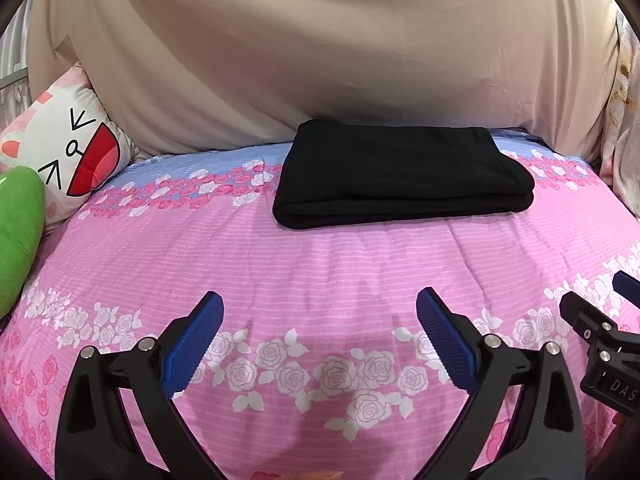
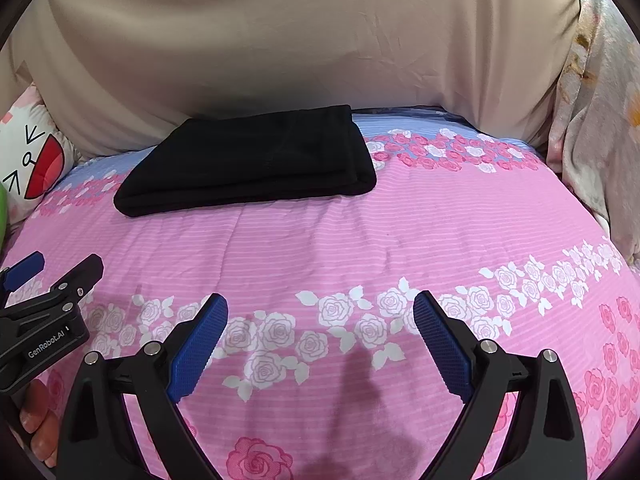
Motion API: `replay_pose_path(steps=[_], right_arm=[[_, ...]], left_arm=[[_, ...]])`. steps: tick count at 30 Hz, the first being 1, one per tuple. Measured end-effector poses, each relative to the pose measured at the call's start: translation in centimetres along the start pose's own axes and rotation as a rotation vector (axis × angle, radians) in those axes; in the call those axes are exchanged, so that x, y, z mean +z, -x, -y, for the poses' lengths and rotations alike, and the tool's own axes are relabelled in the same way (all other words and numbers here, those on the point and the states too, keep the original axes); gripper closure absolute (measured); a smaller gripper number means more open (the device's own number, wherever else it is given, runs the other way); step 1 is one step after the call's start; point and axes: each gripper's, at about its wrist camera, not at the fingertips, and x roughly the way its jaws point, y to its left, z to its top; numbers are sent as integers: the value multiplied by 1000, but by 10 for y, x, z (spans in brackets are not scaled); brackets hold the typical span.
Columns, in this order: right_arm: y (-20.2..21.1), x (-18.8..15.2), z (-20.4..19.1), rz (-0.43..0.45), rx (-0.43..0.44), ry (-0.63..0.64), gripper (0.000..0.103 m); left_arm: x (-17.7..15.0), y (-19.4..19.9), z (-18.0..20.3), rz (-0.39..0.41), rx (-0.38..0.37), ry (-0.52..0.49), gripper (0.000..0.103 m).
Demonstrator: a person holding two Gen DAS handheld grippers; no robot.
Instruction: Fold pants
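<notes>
The black pants (image 1: 400, 172) lie folded into a flat rectangular stack at the far side of the pink rose-print bedspread (image 1: 320, 264). They also show in the right wrist view (image 2: 256, 160), up and to the left. My left gripper (image 1: 320, 308) is open and empty, held over the bedspread well short of the pants. My right gripper (image 2: 320, 308) is open and empty too, beside the left one. Each gripper shows at the edge of the other's view: the right gripper (image 1: 600, 320) and the left gripper (image 2: 52, 280).
A beige sheet (image 1: 320, 52) rises behind the pants. A white cat-face cushion (image 1: 68, 148) and a green plush (image 1: 16, 232) lie at the left. A pale floral blanket (image 2: 600, 140) hangs at the right. A person's fingers (image 2: 36, 420) hold the left gripper.
</notes>
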Motion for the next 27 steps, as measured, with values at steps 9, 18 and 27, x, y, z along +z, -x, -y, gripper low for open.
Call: replay_pose_path(steps=[9, 18, 27], right_arm=[[1, 0, -1, 0, -3, -2, 11], [0, 0, -1, 0, -3, -1, 11], [-2, 1, 1, -1, 2, 5, 11]], left_arm=[[0, 0, 0, 3, 2, -1, 8], [-1, 9, -4, 47, -15, -1, 8], [-2, 5, -5, 26, 1, 0, 9]])
